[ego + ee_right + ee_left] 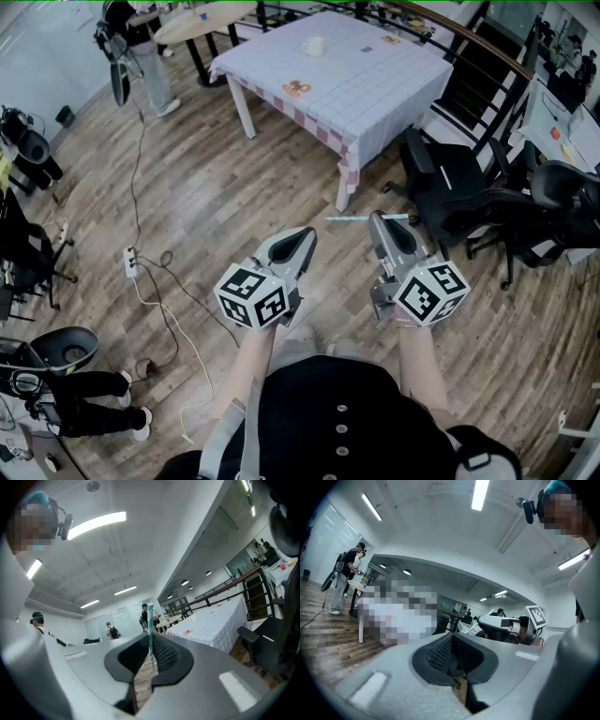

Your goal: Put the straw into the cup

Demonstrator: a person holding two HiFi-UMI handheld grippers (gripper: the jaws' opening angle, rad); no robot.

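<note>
A white cup (315, 44) stands on a table with a checked cloth (375, 94), far ahead of me. My right gripper (380, 218) is held level over the wooden floor and is shut on a thin teal-and-white striped straw (361, 218), which sticks out crosswise to the left. In the right gripper view the straw (150, 632) stands upright between the pads of the right gripper (150, 652), with the table (220, 625) beyond. My left gripper (304, 236) is beside it, shut and holding nothing. The left gripper (454, 660) points toward the blurred table.
Black office chairs (469, 192) stand to the right of the table. A power strip with cables (131, 262) lies on the floor at left. A person (141, 47) stands by a second table (202, 23) at the back left. Dark equipment (56, 361) lines the left edge.
</note>
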